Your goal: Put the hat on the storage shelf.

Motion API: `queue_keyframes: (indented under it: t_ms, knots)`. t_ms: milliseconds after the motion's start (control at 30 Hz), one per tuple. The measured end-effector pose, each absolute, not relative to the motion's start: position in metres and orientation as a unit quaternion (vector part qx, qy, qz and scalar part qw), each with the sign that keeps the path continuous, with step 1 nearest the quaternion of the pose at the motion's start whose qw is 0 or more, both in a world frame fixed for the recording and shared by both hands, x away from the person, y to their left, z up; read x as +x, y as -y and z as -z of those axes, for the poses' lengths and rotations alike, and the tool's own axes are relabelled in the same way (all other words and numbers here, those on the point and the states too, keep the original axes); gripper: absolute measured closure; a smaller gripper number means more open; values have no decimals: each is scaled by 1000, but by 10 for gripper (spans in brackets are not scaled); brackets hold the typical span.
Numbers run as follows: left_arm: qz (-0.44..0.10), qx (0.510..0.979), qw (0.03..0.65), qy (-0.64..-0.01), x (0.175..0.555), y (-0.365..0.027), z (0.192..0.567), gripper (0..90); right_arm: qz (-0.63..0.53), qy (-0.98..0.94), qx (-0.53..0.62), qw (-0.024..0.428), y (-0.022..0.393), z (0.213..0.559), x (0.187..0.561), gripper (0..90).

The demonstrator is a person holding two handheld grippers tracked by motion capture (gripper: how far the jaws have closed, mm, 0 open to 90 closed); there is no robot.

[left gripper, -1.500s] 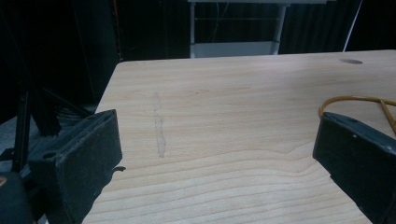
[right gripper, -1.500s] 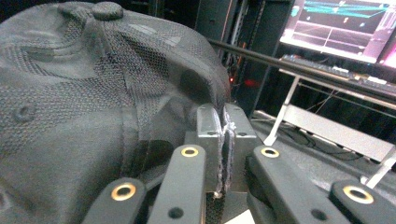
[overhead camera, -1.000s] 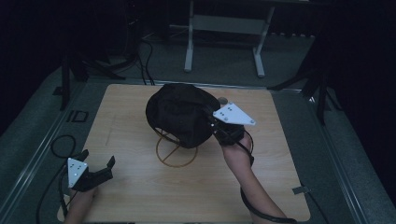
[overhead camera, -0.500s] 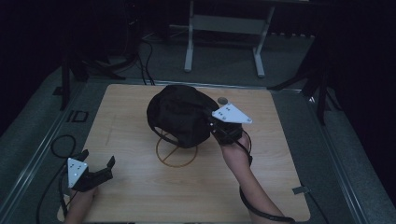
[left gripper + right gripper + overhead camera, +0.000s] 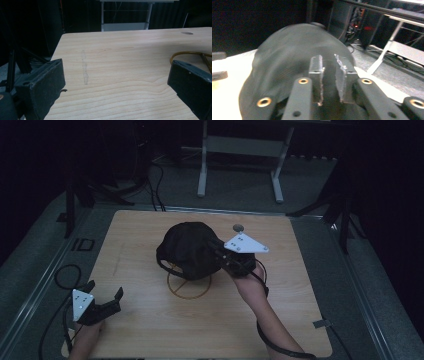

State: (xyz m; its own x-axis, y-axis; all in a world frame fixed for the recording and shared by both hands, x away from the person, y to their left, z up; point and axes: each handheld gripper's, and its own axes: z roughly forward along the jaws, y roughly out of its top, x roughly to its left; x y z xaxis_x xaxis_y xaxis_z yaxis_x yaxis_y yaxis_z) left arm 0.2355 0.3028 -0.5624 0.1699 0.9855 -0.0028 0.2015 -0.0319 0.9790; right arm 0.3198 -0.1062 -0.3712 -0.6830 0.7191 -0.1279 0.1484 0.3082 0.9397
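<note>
The right tool (image 5: 220, 256), jaws just opening narrowly, meets the black cap (image 5: 187, 250) mid-worktop (image 5: 300, 320), while the left tool (image 5: 107, 302) rests open near-left.

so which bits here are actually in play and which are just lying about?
In play:
black cap
wire stand under it
right gripper, jaws just opening, a small gap showing between them at the cap

Lying about:
left gripper, open, nothing between its jaws
table hole

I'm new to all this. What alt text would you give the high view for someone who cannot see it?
On a wooden table, the right gripper meets a black cap sitting on a gold wire stand. The left gripper rests open near the table's front left corner.
</note>
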Motion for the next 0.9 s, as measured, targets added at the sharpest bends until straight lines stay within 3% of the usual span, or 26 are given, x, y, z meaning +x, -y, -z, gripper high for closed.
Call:
queue_keyframes:
  t_ms: [500,733,900]
  knots:
    - [-406,593,483,-501,236,-303,562,17,-512,-762,298,260,110,379,323,688]
    - [-406,593,483,-500,235,-303,562,17,-517,-757,303,260,115,377,324,619]
    - [-406,593,483,-501,235,-303,562,17,-518,-756,304,261,118,376,322,522]
